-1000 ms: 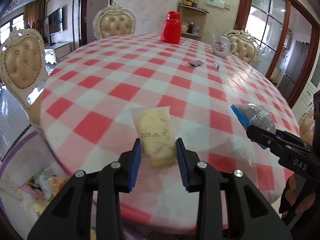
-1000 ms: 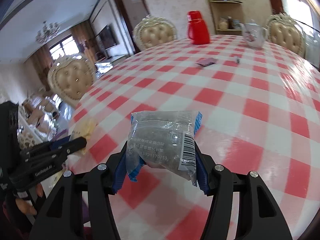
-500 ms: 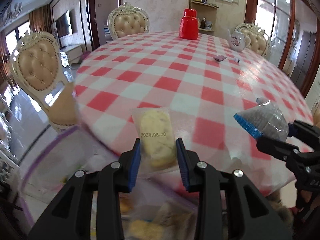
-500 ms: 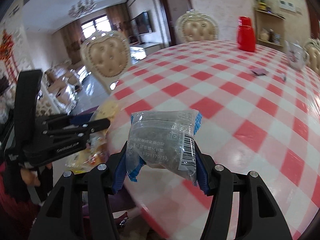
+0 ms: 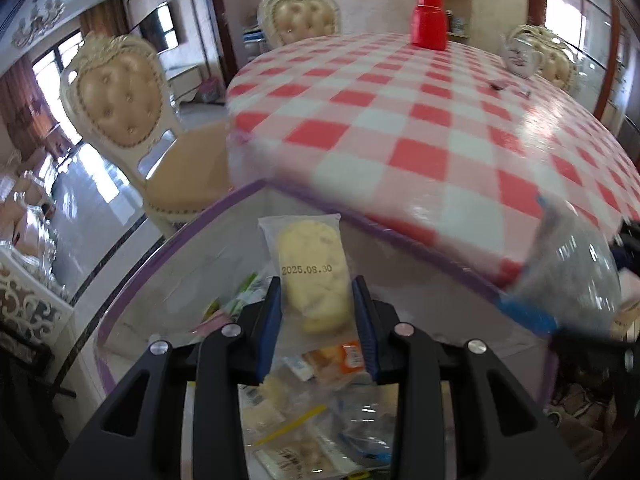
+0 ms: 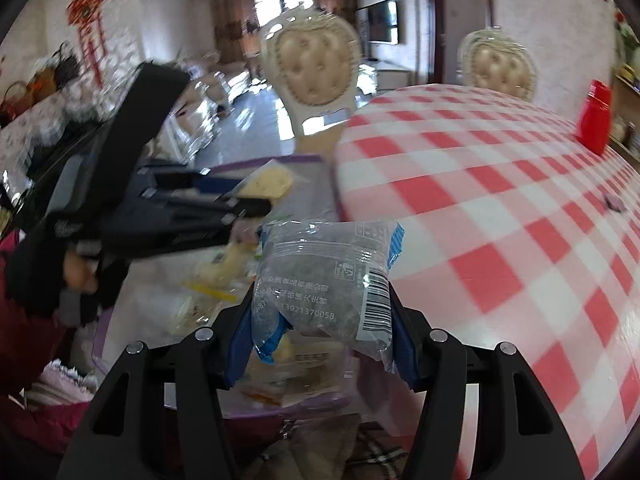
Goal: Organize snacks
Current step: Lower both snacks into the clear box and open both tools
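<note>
My left gripper (image 5: 318, 312) is shut on a clear packet with a yellow pastry (image 5: 310, 276), dated on its front. It hangs over a clear bin with a purple rim (image 5: 168, 248) beside the table, holding several snack packets (image 5: 320, 412). My right gripper (image 6: 320, 332) is shut on a clear blue-edged packet of dark snack (image 6: 324, 280), over the same bin (image 6: 104, 332). In the right wrist view the left gripper (image 6: 256, 200) shows at left with the yellow pastry packet (image 6: 270, 182). In the left wrist view the blue-edged packet (image 5: 568, 280) appears blurred at right.
The round table with a red-and-white check cloth (image 5: 420, 128) carries a red jug (image 5: 430, 20), a white teapot (image 5: 520, 54) and small wrappers (image 5: 498, 87). Cream padded chairs (image 5: 120, 100) stand around it. A person's gloved hand and red sleeve (image 6: 24, 280) are at left.
Both grippers have swung left off the table edge with their packets and now hang over the bin; the bin's contents have come into view. The right gripper has rolled.
</note>
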`<state>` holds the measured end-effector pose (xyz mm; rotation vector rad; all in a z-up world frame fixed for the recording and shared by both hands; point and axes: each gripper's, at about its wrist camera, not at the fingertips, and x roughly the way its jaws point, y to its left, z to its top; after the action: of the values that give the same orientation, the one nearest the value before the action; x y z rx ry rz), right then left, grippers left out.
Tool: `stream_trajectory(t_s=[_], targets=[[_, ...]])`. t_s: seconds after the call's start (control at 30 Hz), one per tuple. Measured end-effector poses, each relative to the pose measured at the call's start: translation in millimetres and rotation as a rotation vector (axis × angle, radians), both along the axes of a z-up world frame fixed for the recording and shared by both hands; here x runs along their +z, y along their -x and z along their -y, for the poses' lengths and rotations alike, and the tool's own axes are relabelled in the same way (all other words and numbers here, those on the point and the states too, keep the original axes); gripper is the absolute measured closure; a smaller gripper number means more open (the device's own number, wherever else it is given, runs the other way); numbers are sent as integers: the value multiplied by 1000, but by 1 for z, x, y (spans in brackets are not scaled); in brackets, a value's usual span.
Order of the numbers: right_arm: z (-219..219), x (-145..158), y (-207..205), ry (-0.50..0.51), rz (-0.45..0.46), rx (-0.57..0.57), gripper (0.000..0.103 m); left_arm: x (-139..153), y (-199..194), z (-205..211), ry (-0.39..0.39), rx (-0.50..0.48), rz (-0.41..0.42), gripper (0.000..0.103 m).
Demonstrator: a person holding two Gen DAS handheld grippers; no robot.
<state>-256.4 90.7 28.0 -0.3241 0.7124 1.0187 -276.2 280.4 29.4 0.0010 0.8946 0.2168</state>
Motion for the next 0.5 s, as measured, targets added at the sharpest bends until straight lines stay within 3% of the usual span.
stream_trajectory(t_s=[0.4,0.5], targets=[[-42,-20,46,67,8,213,45,-9,2,-33,-49,82,-30,68],[-40,-18,51,32,-2,251,39,-9,3,-36,-64,96,-35,68]])
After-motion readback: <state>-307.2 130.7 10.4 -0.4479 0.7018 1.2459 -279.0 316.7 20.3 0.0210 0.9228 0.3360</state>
